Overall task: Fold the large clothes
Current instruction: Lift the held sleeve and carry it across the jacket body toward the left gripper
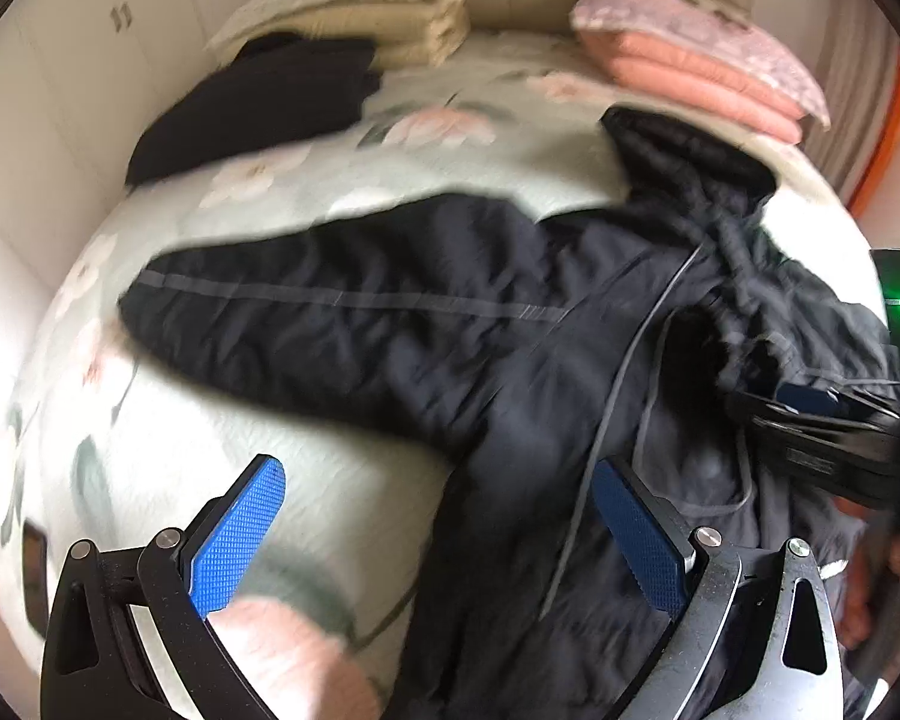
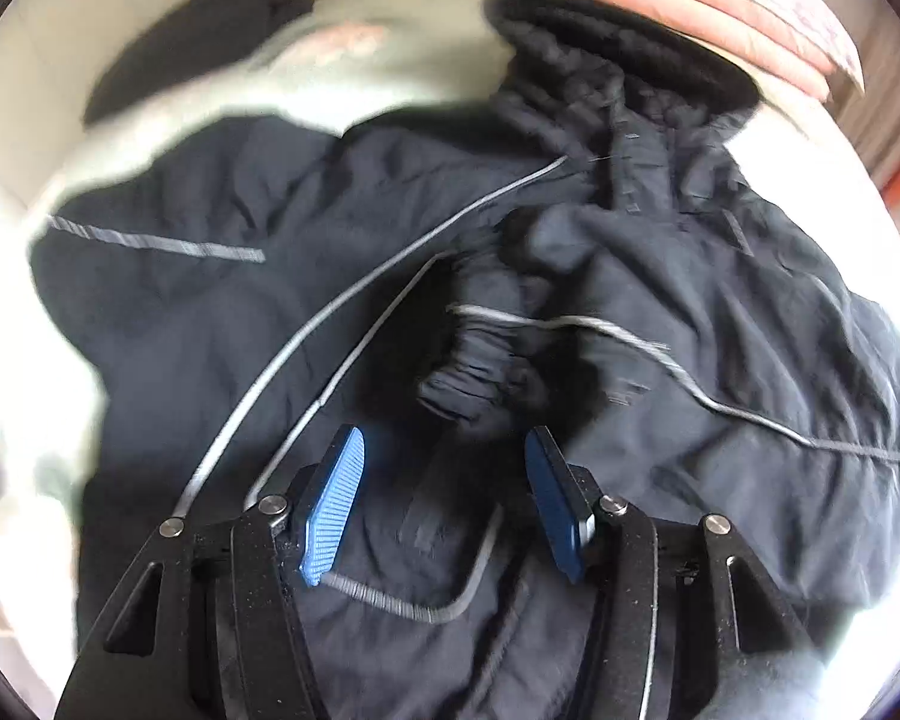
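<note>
Jacket half folded on the bed, one sleeve laid across its front.
I hold my right gripper with jaws apart over that cuff, gripping nothing; my left gripper stands wide and empty by the other sleeve, which lies outstretched. Body fold remains.

Both grippers, left and right, point down, fingers apart.

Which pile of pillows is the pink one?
The stack of pillows at the head of the bed on the right is the pink one: salmon pink with a flowery top. The other stack, on the left, is cream.
</note>
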Tool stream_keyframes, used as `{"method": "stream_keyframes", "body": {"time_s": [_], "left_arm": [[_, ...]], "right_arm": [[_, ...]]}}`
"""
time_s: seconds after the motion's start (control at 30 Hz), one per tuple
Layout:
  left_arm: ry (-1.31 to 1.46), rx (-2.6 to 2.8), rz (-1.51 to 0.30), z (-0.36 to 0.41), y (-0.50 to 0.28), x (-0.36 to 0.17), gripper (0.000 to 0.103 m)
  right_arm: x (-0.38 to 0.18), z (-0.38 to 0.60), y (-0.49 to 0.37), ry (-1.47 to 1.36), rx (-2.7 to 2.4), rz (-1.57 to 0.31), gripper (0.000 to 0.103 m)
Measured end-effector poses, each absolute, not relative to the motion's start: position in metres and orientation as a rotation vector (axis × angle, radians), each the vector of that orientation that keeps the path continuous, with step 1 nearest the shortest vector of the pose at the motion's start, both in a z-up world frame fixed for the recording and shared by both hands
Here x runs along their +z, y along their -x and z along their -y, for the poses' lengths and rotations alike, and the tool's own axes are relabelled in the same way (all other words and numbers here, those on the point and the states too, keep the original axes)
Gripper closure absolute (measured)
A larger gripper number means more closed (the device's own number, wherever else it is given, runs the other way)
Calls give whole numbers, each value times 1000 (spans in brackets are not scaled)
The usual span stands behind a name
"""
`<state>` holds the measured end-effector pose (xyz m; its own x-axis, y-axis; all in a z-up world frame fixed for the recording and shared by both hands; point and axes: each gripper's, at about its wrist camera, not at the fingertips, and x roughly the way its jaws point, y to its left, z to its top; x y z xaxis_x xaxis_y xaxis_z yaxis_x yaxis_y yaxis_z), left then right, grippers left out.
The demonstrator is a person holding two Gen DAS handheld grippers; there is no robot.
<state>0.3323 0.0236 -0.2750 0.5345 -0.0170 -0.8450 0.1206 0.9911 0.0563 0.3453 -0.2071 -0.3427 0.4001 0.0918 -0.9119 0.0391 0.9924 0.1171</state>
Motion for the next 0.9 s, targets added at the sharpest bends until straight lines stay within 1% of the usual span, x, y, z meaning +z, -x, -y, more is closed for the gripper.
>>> {"method": "stream_keyframes", "body": {"time_s": [0.1, 0.23, 0.27, 0.33, 0.37, 0.43, 0.63, 0.7, 0.9], "left_arm": [[-123, -181, -982, 10, -341, -267, 1], [-34, -382, -1056, 61, -362, -279, 1], [-10, -435, -1095, 76, -369, -286, 1], [16, -483, -1141, 101, -380, -298, 1], [22, -485, -1148, 111, -385, -303, 1], [13, -510, -1160, 128, -394, -313, 1], [-22, -535, -1224, 151, -415, -345, 2], [-8, -537, -1239, 153, -418, -352, 3], [5, -536, -1290, 157, -427, -370, 3]], "right_arm": [[-312, 254, -323, -163, -43, -1121, 45], [-296, 326, -298, -110, -230, -1108, 45], [-299, 343, -295, -99, -266, -1117, 46], [-312, 380, -290, -118, -318, -1132, 55], [-321, 395, -289, -137, -331, -1140, 61], [-342, 417, -290, -168, -341, -1164, 65], [-408, 422, -299, -148, -298, -1243, 65], [-414, 419, -298, -133, -292, -1226, 65], [-409, 428, -290, -160, -239, -1221, 65]]}}
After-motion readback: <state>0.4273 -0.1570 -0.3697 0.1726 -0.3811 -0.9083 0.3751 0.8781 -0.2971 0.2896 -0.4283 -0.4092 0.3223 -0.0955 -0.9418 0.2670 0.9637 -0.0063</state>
